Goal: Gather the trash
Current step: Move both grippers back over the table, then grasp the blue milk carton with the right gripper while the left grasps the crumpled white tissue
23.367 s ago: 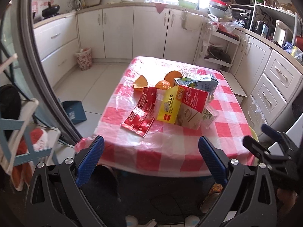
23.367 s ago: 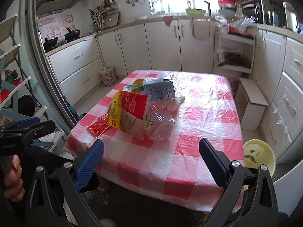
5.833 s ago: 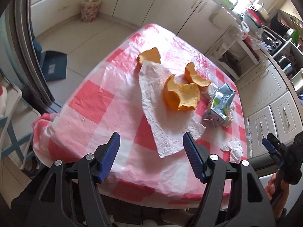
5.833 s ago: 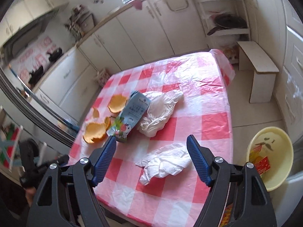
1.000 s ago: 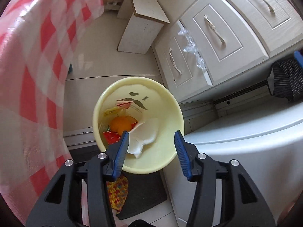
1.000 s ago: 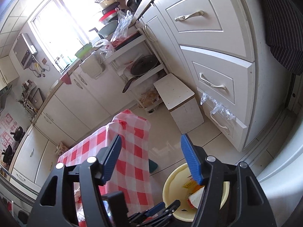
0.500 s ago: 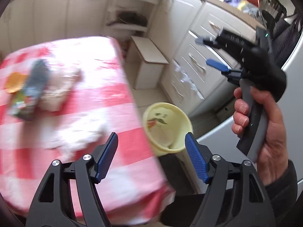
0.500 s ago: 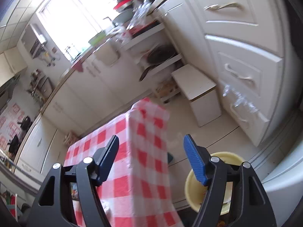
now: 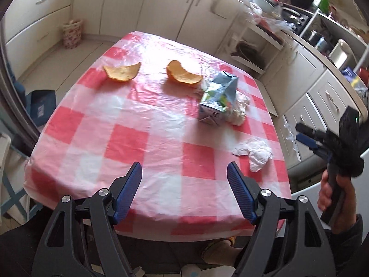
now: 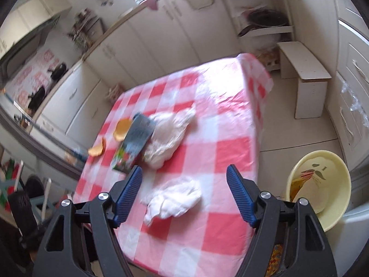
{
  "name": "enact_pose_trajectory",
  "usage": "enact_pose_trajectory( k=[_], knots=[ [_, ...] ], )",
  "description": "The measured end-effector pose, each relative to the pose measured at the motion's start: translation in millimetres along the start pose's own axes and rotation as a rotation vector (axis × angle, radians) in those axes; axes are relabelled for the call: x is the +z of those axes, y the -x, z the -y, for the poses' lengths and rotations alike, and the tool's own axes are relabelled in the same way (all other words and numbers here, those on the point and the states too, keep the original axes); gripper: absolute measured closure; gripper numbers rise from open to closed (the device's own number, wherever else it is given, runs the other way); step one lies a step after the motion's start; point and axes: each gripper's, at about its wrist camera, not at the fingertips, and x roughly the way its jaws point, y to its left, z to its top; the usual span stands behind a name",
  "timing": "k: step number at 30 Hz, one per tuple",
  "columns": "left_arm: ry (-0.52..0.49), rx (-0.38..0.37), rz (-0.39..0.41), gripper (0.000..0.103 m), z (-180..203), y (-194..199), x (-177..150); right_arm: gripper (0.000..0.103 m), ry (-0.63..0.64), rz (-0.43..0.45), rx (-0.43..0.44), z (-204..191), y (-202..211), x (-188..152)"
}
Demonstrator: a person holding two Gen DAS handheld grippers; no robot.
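On the red-and-white checked table (image 9: 129, 138) lie two orange peels (image 9: 122, 72) (image 9: 183, 75), a crushed grey drink carton (image 9: 218, 99) leaning on a crumpled clear plastic bag (image 10: 168, 136), and a crumpled white tissue (image 9: 253, 153). My left gripper (image 9: 184, 194) is open and empty above the table's near edge. My right gripper (image 10: 184, 196) is open and empty just above the white tissue (image 10: 173, 199). The yellow trash bin (image 10: 320, 184) stands on the floor right of the table with wrappers and paper in it.
White kitchen cabinets (image 9: 147, 7) and drawers (image 9: 322, 97) run along the back and right. A small white step stool (image 10: 304, 78) stands beyond the bin. A shelf rack with pans (image 9: 251, 48) is at the back right. A patterned basket (image 9: 72, 32) stands on the floor far left.
My left gripper has swung from over the bin back to the table. My right gripper has turned from the cabinets down to the table and tissue. One peel and a tissue are gone from the table.
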Motion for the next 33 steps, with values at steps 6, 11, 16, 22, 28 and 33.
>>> enact_pose_trajectory(
  k=[6,11,16,22,28,33],
  knots=[
    [-0.003,-0.011,-0.019,0.03,-3.3,-9.1,-3.4,0.027,0.159,-0.08,-0.048,-37.4,-23.8,-20.9],
    [-0.033,-0.012,-0.029,0.029,5.5,-15.3,-5.9,0.027,0.213,-0.124,-0.056,-54.8,-38.3,-23.6],
    [-0.087,-0.057,-0.049,0.028,27.3,-25.3,-6.6,0.027,0.13,-0.093,0.014,-48.9,-30.3,-18.4],
    [-0.318,-0.125,-0.061,0.023,111.9,-57.5,-12.0,0.027,-0.124,-0.008,0.149,-9.0,-10.9,-1.7],
    [-0.468,-0.094,-0.091,0.025,171.8,-109.6,-15.0,0.027,-0.268,0.014,0.289,10.4,-7.5,9.3],
    [-0.395,-0.104,-0.181,0.087,156.7,-128.1,-11.1,0.027,-0.302,0.019,0.346,7.7,-12.7,22.8]
  ],
)
